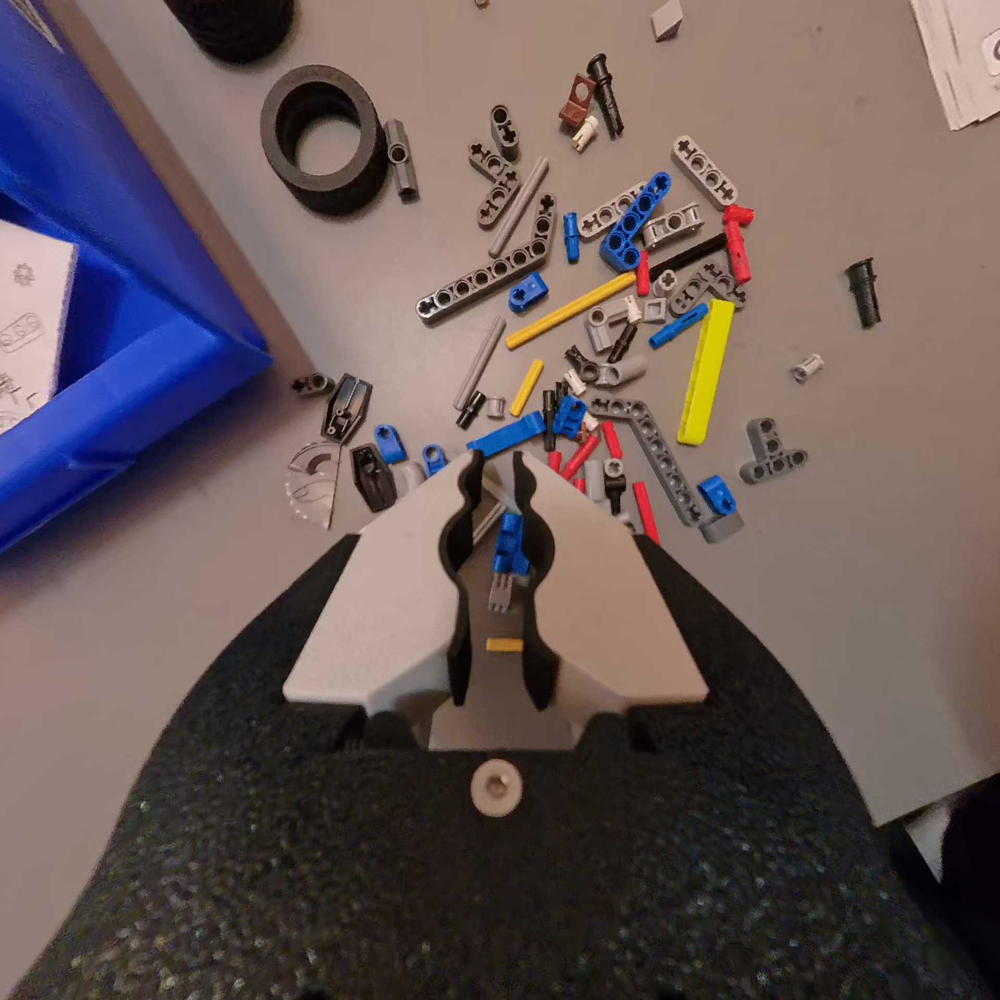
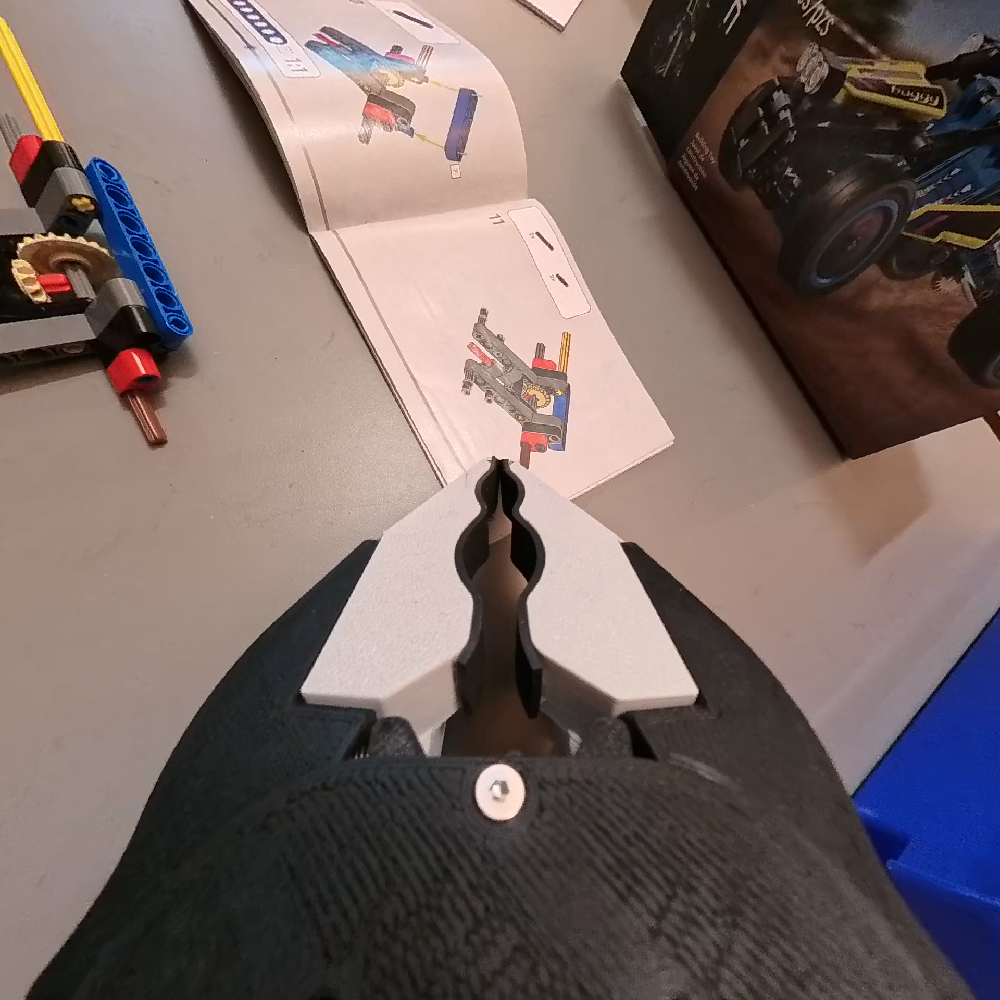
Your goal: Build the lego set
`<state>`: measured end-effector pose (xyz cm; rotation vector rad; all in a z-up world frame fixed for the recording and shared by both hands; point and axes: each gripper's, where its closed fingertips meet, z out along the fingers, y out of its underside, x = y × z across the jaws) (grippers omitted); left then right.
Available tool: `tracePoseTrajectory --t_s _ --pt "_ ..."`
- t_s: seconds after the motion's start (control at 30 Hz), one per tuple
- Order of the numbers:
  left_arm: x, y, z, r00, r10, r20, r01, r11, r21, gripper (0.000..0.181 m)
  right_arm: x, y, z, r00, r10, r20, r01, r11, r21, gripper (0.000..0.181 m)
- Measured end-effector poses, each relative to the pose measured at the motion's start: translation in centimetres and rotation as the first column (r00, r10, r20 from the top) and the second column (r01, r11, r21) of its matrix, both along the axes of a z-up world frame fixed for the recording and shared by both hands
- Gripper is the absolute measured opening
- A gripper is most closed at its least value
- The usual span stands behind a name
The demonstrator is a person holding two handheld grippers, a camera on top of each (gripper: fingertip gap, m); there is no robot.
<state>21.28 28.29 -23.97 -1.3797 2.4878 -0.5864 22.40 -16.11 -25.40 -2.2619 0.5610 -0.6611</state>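
My left gripper (image 1: 497,460) is open by a narrow gap and hovers over the near edge of a pile of loose Lego Technic pieces (image 1: 622,303) on the grey table. The pile holds grey beams, red and blue pins, yellow axles and a lime beam (image 1: 706,373). A small blue connector (image 1: 510,541) shows through the gap between the fingers; it looks to lie on the table. My right gripper (image 2: 498,464) is shut, its tips over the corner of the open instruction booklet (image 2: 460,324). The partly built assembly (image 2: 81,270), with a blue beam, tan gears and red bushes, lies at the left.
A blue bin (image 1: 108,324) stands left of the pile, with black tyres (image 1: 319,140) behind it. Paper sheets (image 1: 963,54) lie at the far right. In the right wrist view the set's box (image 2: 839,216) stands at the right and a blue bin (image 2: 947,811) sits past the table edge.
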Motion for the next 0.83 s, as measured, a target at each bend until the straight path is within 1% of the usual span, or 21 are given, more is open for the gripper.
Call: tracePoseTrajectory --t_s 0.03,0.07,0.17,0.27,0.4,0.5,0.67,0.73,0.83 --pt "0.1 -0.2 -0.3 1.000 -0.003 -0.010 0.003 1.000 -0.010 0.010 0.0 0.0 0.0 1.000 0.000 -0.001 0.000 1.000 0.001 0.000" --pt "0.1 -0.2 -0.7 1.000 -0.003 -0.027 0.003 1.000 -0.010 0.011 0.0 0.0 0.0 1.000 0.000 -0.002 0.000 1.000 0.001 0.000" --pt "-0.2 0.4 -1.7 0.998 0.000 -0.061 0.003 0.999 0.045 0.012 0.0 0.0 0.0 1.000 0.000 0.001 0.000 1.000 -0.001 0.000" --pt "-0.6 0.7 -1.7 0.997 0.000 -0.076 0.005 0.998 0.058 0.011 0.0 0.0 0.0 1.000 0.000 0.006 0.000 1.000 -0.004 0.000" --pt "-1.1 1.9 -1.7 0.996 0.021 -0.085 -0.012 0.994 0.107 0.012 0.0 0.0 0.0 1.000 0.000 0.002 0.000 1.000 -0.001 0.000" --pt "-0.6 2.6 -1.1 0.997 0.055 -0.049 -0.048 0.991 0.128 0.012 0.0 0.0 0.0 1.000 0.000 -0.002 0.000 1.000 0.001 0.000" --pt "-0.3 2.6 -0.1 0.998 0.062 0.001 -0.061 0.990 0.131 0.012 0.0 0.0 0.0 1.000 0.000 0.005 0.000 1.000 -0.003 0.000" --pt "0.1 2.9 0.4 0.996 0.081 0.036 -0.085 0.987 0.136 0.012 0.0 0.0 0.0 1.000 0.000 0.010 0.000 1.000 -0.006 0.000" --pt "0.4 3.1 1.3 0.992 0.099 0.079 -0.107 0.989 0.106 0.011 0.0 0.0 0.0 1.000 0.000 0.009 0.000 1.000 -0.005 0.000"
